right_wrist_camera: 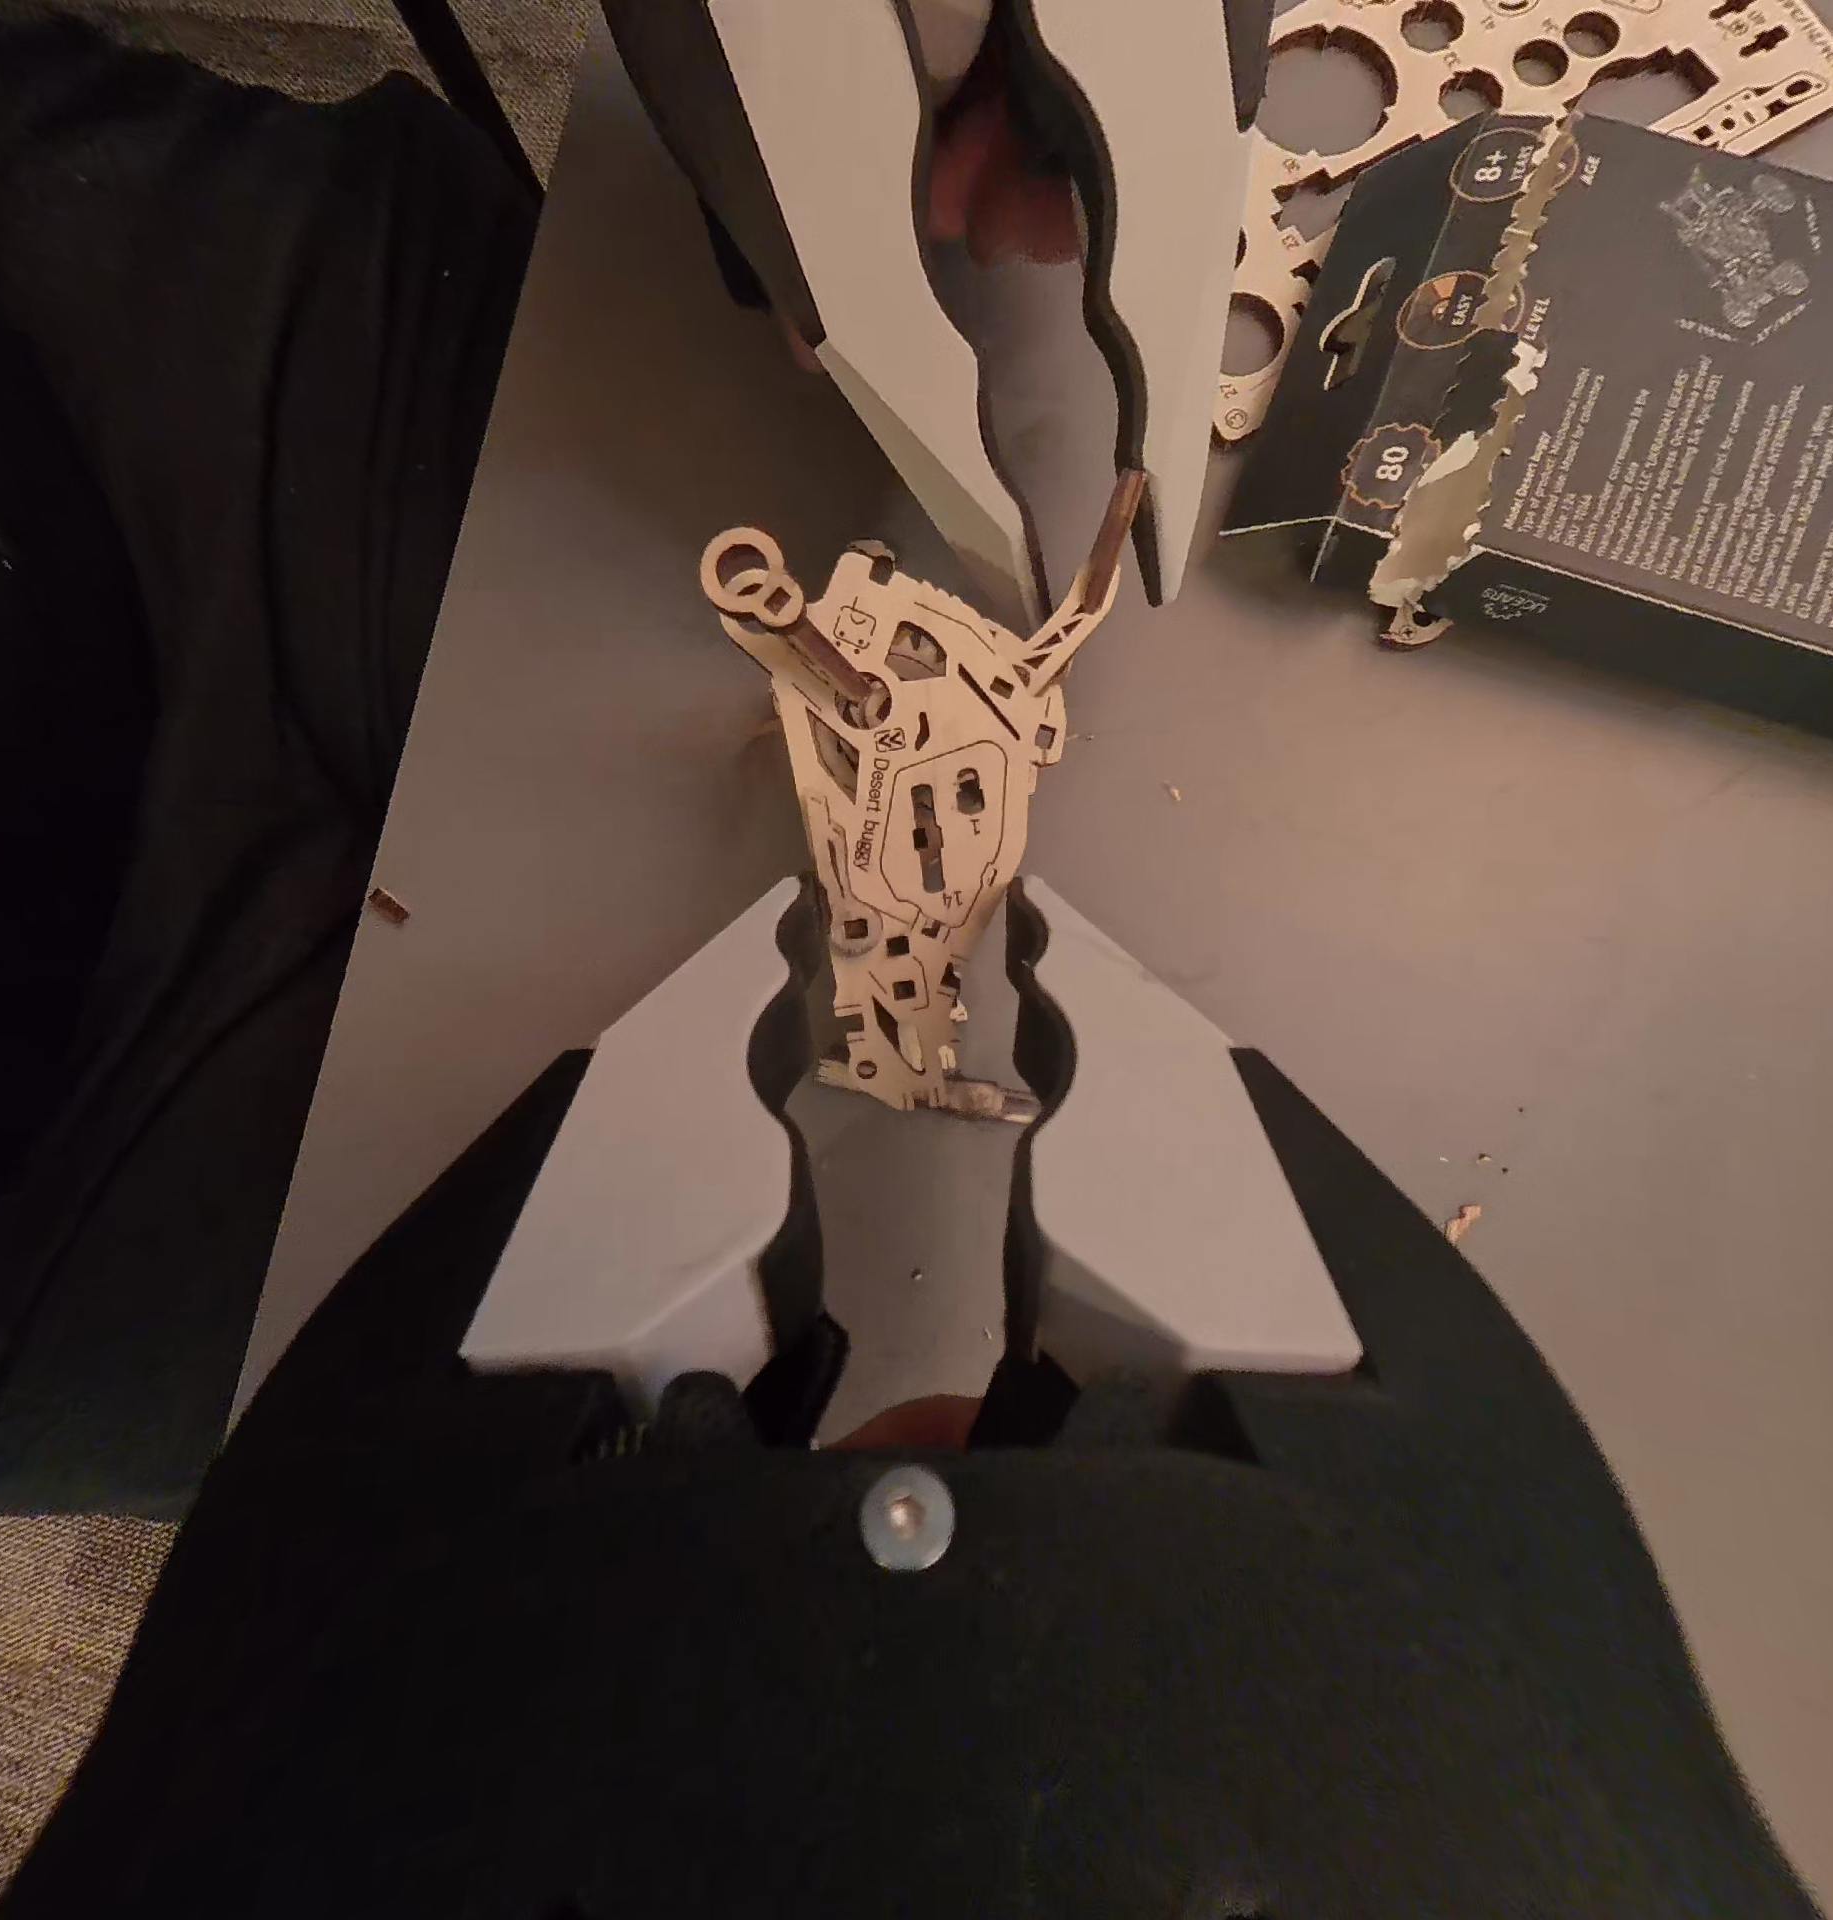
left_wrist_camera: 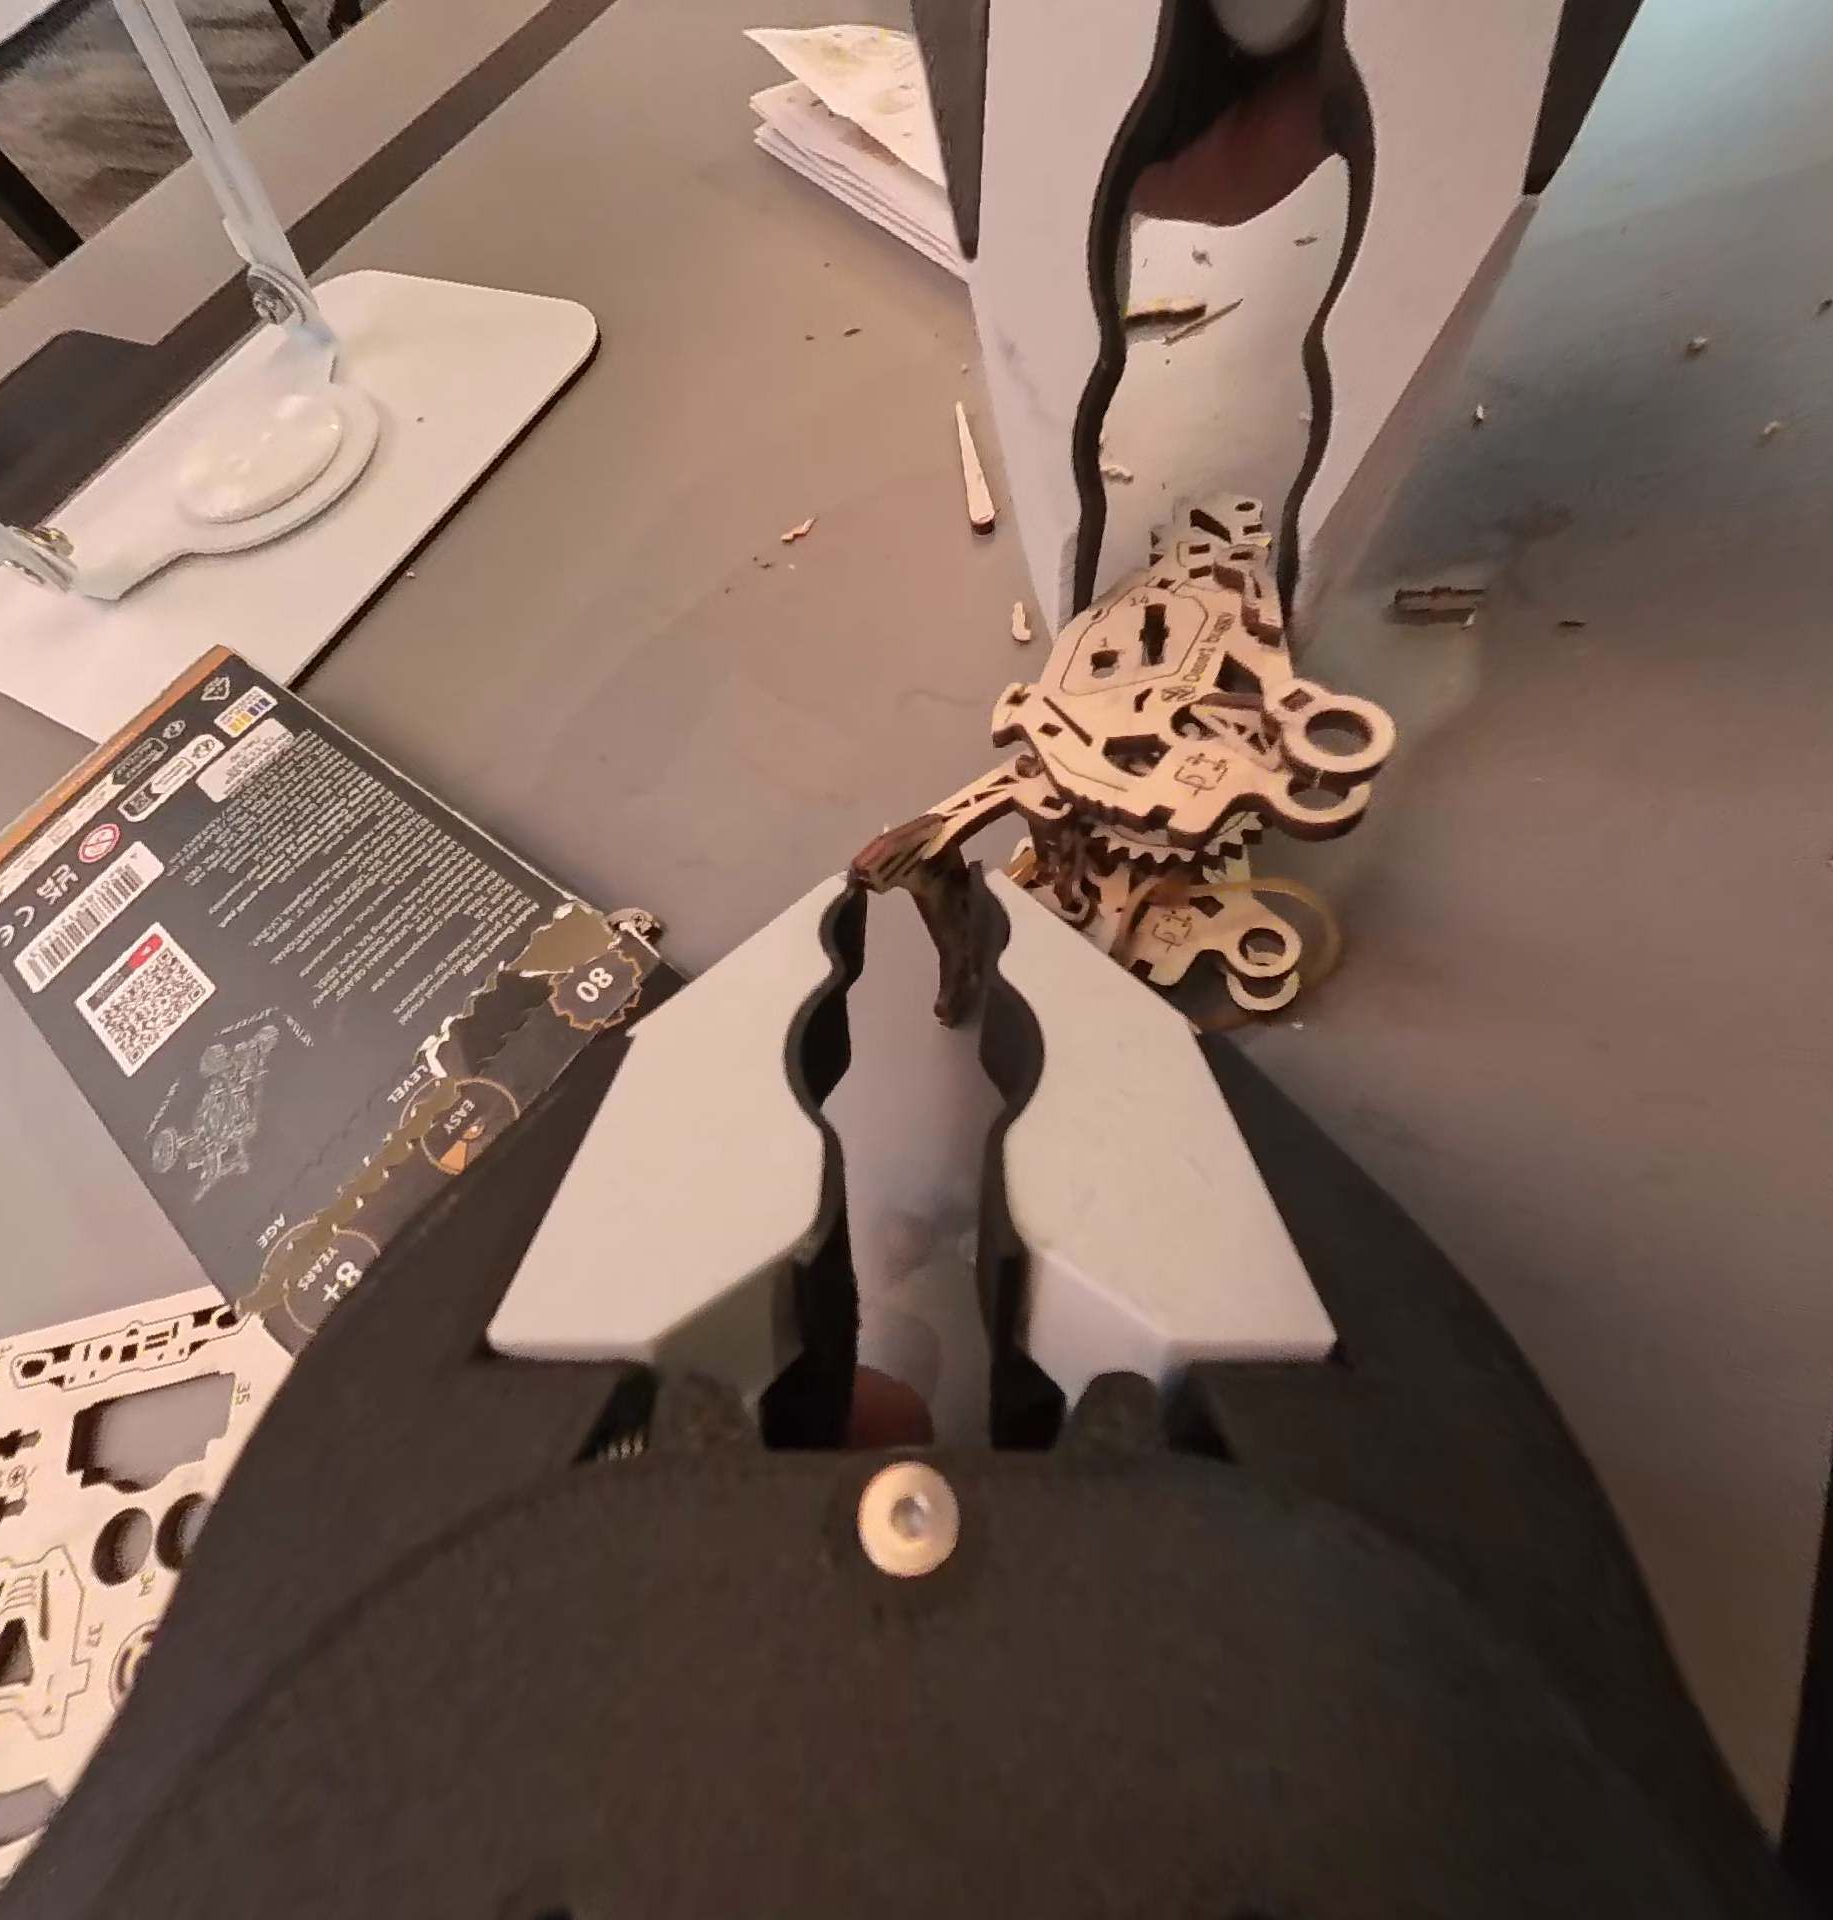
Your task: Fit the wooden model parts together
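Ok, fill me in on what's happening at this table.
A person is assembling a wooden model with two handheld grippers. The right gripper clamps the model's body. The left gripper has its fingertips around a thin strut sticking out from the model's far end; whether it pinches it, I cannot tell. On the grey table lie a torn dark box, punched-out part sheets and wood scraps.

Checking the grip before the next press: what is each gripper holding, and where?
Right gripper clamps the wooden model at its narrow end. Left gripper pinches the model's thin strut by its tip.
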Available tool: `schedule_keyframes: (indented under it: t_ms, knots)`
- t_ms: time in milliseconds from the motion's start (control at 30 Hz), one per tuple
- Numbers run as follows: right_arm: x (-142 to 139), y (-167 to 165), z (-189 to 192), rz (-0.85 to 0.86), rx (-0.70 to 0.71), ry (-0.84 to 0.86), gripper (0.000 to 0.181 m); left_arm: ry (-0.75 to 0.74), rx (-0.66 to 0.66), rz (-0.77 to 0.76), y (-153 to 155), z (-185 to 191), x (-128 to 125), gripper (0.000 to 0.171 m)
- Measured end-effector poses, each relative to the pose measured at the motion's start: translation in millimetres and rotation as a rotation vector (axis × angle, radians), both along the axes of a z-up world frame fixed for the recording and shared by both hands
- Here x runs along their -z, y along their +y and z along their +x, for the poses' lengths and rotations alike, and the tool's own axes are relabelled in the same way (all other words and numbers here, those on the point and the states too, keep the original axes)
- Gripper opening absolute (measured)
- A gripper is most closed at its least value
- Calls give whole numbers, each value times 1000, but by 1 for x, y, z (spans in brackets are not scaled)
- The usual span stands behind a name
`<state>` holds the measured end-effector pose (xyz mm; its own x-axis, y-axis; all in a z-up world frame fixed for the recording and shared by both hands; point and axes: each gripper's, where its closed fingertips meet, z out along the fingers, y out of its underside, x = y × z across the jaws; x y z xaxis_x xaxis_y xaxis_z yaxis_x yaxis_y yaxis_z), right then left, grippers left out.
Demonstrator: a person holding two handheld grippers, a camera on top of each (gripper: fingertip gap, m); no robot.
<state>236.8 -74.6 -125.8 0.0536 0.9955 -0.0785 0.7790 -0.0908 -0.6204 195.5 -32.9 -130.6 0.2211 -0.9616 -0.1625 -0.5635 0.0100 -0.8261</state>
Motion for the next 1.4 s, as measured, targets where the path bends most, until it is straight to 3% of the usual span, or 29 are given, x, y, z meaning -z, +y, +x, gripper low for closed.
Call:
schedule_keyframes:
  t_ms: [1400]
  knots:
    - [-6,-1,6,-52,92,69,31,-37,-17,-20,3,0,-5,12]
